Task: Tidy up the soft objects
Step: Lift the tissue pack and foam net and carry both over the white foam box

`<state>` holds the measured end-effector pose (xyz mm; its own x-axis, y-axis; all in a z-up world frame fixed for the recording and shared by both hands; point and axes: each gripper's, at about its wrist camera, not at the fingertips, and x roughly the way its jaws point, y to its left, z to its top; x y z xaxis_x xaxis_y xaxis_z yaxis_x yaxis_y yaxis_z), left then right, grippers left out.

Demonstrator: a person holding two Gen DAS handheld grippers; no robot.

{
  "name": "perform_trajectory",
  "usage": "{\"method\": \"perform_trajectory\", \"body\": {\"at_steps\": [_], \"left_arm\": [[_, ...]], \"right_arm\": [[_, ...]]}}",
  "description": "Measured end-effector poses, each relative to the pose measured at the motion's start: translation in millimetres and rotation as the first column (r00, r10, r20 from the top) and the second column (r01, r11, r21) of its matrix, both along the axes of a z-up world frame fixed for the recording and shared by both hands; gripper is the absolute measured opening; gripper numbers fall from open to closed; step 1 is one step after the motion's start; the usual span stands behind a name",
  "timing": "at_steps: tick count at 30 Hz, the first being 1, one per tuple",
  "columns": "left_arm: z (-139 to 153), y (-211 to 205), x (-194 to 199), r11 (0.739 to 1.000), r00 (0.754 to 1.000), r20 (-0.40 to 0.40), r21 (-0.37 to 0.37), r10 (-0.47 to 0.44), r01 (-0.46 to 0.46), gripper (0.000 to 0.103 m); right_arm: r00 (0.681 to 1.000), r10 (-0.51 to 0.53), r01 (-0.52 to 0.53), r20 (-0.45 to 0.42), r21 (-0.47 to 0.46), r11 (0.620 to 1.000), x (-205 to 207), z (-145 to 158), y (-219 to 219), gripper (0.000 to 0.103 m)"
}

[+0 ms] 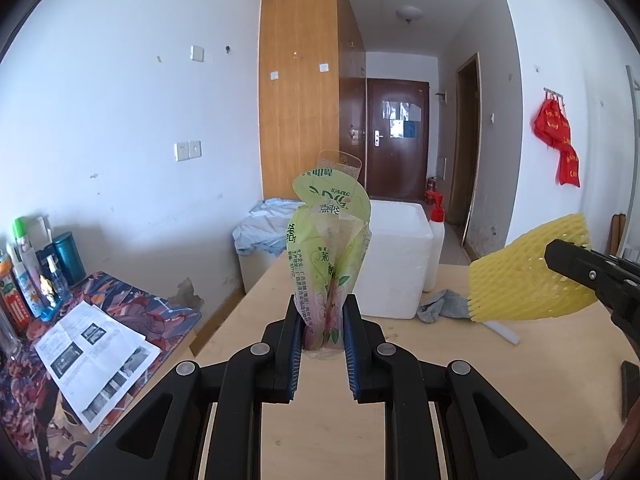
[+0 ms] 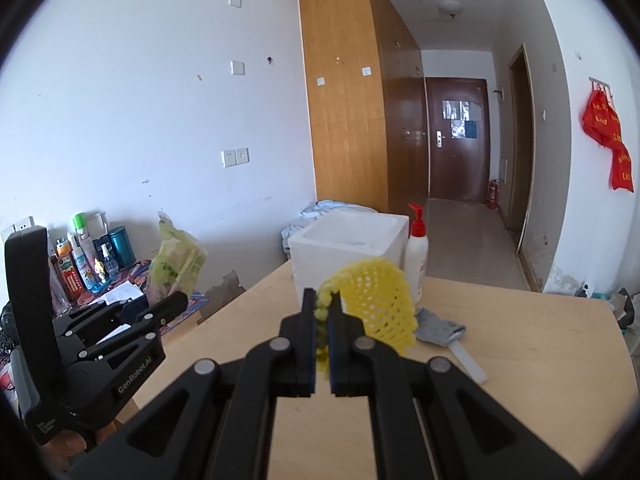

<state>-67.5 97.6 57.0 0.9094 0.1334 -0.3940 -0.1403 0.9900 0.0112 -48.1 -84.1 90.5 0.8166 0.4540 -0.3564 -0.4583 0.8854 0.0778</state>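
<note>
My left gripper [image 1: 322,316] is shut on a crumpled green plastic packet [image 1: 328,240] and holds it upright above the wooden table [image 1: 320,420]. The packet also shows in the right wrist view [image 2: 176,264], left of my right gripper. My right gripper [image 2: 324,312] is shut on a yellow foam net sleeve [image 2: 376,304] and holds it above the table; the sleeve also shows at the right of the left wrist view [image 1: 528,280]. A white foam box [image 1: 396,256] with an open top [image 2: 348,248] stands on the table ahead of both grippers.
A grey sock [image 2: 440,328] and a white stick [image 2: 468,360] lie on the table right of the box. A white pump bottle [image 2: 417,252] stands behind it. A lower side table [image 1: 100,340] on the left holds papers and several bottles [image 1: 28,276].
</note>
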Motion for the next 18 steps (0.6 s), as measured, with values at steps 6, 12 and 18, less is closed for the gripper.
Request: {"method": "perform_trajectory", "body": {"at_steps": [6,12,18], "left_arm": [[2.4,-3.7,8.0,1.0,1.0,0.006,0.008,-0.015,0.015,0.02],[6.0,-4.7,25.2,0.999,1.0,0.003,0.013,-0.031,0.031,0.02],[8.6,0.7,46.9,0.999,0.999,0.0,0.007,-0.043,0.043,0.02]], "right_arm": [[1.0,0.001,-0.001,0.003,-0.005,1.0,8.2,2.6,0.2,0.006],[1.0,-0.001,0.001,0.002,-0.003,1.0,24.0,6.5,6.7,0.006],[1.0,0.003,-0.003,0.006,-0.006,1.0,41.8,9.1,14.9,0.006]]}}
